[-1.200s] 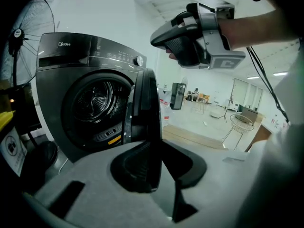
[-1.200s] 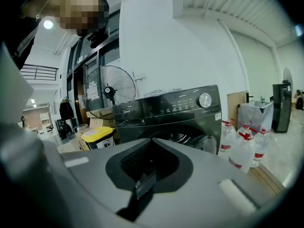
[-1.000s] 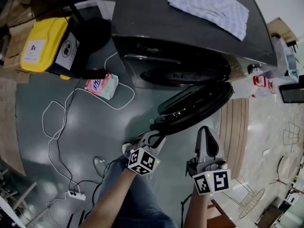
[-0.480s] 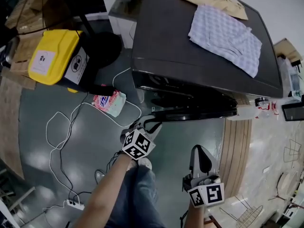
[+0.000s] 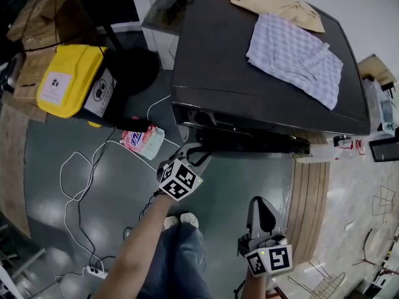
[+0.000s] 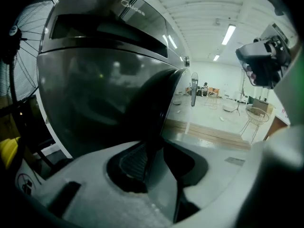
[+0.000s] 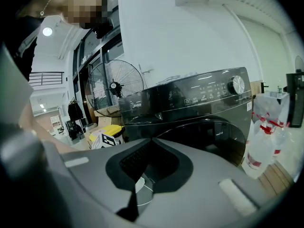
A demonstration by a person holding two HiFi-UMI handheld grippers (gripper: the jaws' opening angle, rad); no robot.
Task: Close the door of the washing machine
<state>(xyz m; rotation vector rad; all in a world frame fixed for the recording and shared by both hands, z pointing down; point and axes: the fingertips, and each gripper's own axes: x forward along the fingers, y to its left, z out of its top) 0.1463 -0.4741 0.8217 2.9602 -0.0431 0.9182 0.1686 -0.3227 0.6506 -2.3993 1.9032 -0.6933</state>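
My left claw (image 5: pixel 194 157) sits at the near left edge of the washing machine (image 5: pixel 249 61); its jaws have just been easing apart and now stand a little spread, with the dark rim of the door (image 5: pixel 255 143) running between them. There is daylight beside the rim, so I judge it is no longer pinched. My right claw (image 5: pixel 262 201) hangs nearer to me and to the right, well apart from the machine; its jaws are pressed together on nothing.

The door lies along the machine's front, under the overhang of the top, and looks all but flush from above; whether the latch has caught I cannot tell.

I take the door for a stiff, fairly heavy thing, glass in a glossy ring, swinging on a hinge at its right; the rim looks smooth and likely to slip in a light pinch. The best place to work it is this left edge, farthest from the hinge; I would press flat against the rim rather than squeeze it, firmly enough to seat the latch but without slamming the glass.
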